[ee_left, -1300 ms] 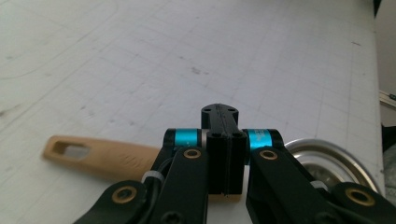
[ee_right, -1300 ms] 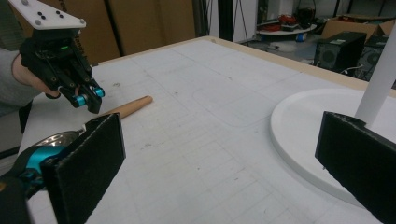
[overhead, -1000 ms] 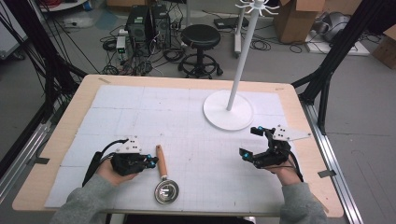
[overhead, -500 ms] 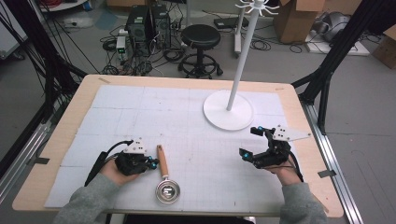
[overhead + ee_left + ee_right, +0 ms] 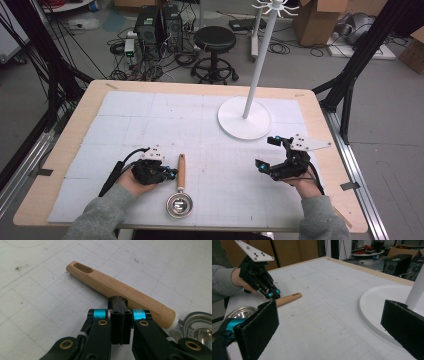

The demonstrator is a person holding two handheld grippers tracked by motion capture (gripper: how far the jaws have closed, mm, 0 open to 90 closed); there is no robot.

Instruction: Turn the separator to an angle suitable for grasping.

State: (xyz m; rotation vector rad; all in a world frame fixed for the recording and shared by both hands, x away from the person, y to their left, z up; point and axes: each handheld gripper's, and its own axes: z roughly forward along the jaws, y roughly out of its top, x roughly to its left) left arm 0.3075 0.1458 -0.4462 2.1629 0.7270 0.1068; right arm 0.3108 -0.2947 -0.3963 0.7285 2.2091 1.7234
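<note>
A metal scoop with a round steel bowl [image 5: 179, 205] and a wooden handle [image 5: 181, 172] lies near the table's front edge, handle pointing away from me. My left gripper [image 5: 172, 174] is just left of the handle. In the left gripper view its jaws are pressed together with nothing between them, and the tip [image 5: 117, 298] sits at the side of the handle [image 5: 112, 286]. My right gripper [image 5: 266, 152] rests at the front right, well away from the scoop. Its jaws stand wide open and empty in the right gripper view [image 5: 329, 325], which also shows the left gripper [image 5: 272, 295].
A white coat stand with a round base [image 5: 245, 117] rises at the back right of the white gridded mat [image 5: 150, 120]. The table's wooden edge [image 5: 75, 115] frames the mat. Beyond it are a stool [image 5: 215, 40] and computer boxes.
My left hand has slid to the right and slightly down, bringing its shut jaws up to the wooden handle. The right hand and the scoop have stayed put.
</note>
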